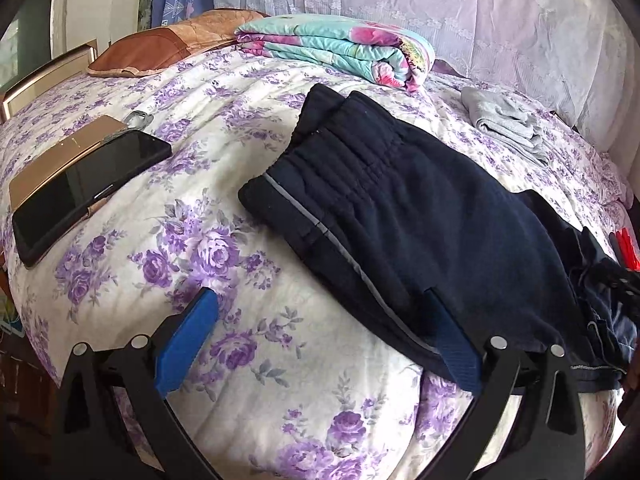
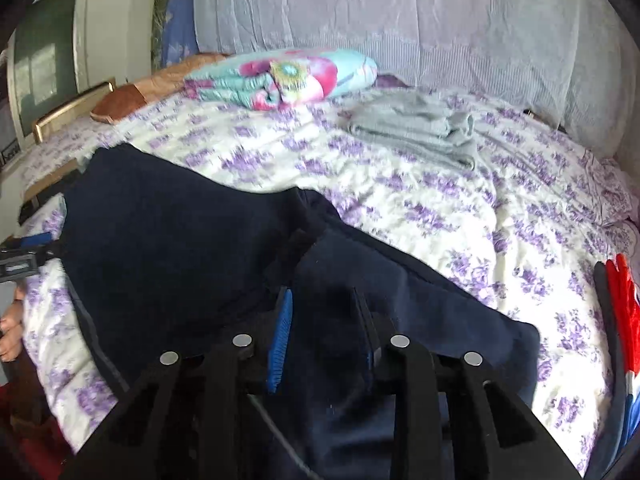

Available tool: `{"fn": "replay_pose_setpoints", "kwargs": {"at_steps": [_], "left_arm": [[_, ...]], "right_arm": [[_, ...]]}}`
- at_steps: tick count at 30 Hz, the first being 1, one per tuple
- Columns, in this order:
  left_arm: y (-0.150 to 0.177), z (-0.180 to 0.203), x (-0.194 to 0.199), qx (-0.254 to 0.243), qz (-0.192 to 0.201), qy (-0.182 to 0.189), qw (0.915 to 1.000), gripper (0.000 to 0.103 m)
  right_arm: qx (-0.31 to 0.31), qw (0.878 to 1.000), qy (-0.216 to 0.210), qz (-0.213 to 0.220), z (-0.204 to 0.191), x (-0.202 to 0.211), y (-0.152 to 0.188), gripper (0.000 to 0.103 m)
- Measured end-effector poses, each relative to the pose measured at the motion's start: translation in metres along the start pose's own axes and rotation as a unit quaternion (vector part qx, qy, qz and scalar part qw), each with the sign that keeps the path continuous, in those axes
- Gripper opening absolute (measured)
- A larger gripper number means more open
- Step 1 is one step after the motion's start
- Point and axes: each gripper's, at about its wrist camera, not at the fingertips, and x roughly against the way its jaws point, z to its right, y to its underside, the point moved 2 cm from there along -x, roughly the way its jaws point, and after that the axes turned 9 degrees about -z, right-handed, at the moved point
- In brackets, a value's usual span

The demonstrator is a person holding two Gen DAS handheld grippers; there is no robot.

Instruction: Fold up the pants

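Note:
Dark navy pants (image 1: 420, 216) with a grey side stripe lie on the floral bedspread (image 1: 240, 128), waistband toward the far left, legs running to the near right. My left gripper (image 1: 320, 336) is open at the pants' near edge; its right finger touches the striped seam and its left finger is over bare bedspread. In the right wrist view the pants (image 2: 168, 248) spread to the left, and my right gripper (image 2: 324, 332) has its blue fingers partly closed around a raised fold of the navy fabric.
A black tablet (image 1: 84, 196) on a gold box lies at the left. A folded floral blanket (image 1: 340, 48) and a brown pillow (image 1: 152, 52) sit at the back. A folded grey garment (image 2: 420, 128) lies at the back right. A red and blue item (image 2: 620, 312) is at the right edge.

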Motion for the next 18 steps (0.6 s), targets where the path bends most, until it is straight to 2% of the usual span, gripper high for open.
{"fn": "replay_pose_setpoints", "kwargs": {"at_steps": [1,3,8,10,11,12,13,16,18], "left_arm": [[0.000,-0.001,0.001,-0.001,-0.003,0.002,1.0000,0.099],[-0.001,-0.004,0.003,0.001,-0.010,0.010,0.9999,0.099],[-0.003,-0.011,0.009,0.005,-0.020,0.027,0.9994,0.099],[-0.005,-0.014,0.010,0.008,-0.023,0.030,0.9992,0.099],[-0.006,-0.015,0.011,0.010,-0.022,0.026,0.9994,0.099],[-0.007,-0.016,0.011,0.011,-0.020,0.022,0.9995,0.099],[-0.009,-0.017,0.010,0.010,-0.021,0.021,0.9995,0.099],[-0.017,-0.017,0.005,0.024,-0.033,0.032,0.9987,0.099],[-0.026,-0.015,-0.004,0.027,-0.044,0.052,0.9973,0.099]], "right_arm": [[-0.005,1.000,-0.003,0.005,0.001,-0.010,-0.002,0.035],[-0.015,1.000,-0.012,0.005,0.003,-0.003,-0.005,0.035],[-0.024,0.996,-0.044,0.068,0.001,0.050,0.018,0.035],[-0.011,0.997,-0.043,0.066,-0.005,0.056,0.030,0.052],[-0.001,0.998,-0.045,0.050,-0.010,0.050,0.038,0.055],[0.013,0.999,-0.046,0.026,-0.016,0.038,0.046,0.056],[0.024,0.999,-0.040,0.027,-0.020,0.029,0.053,0.059],[-0.003,0.997,-0.061,0.048,-0.012,0.037,0.054,0.059],[-0.029,0.994,-0.072,0.075,-0.004,0.044,0.057,0.060]]}}
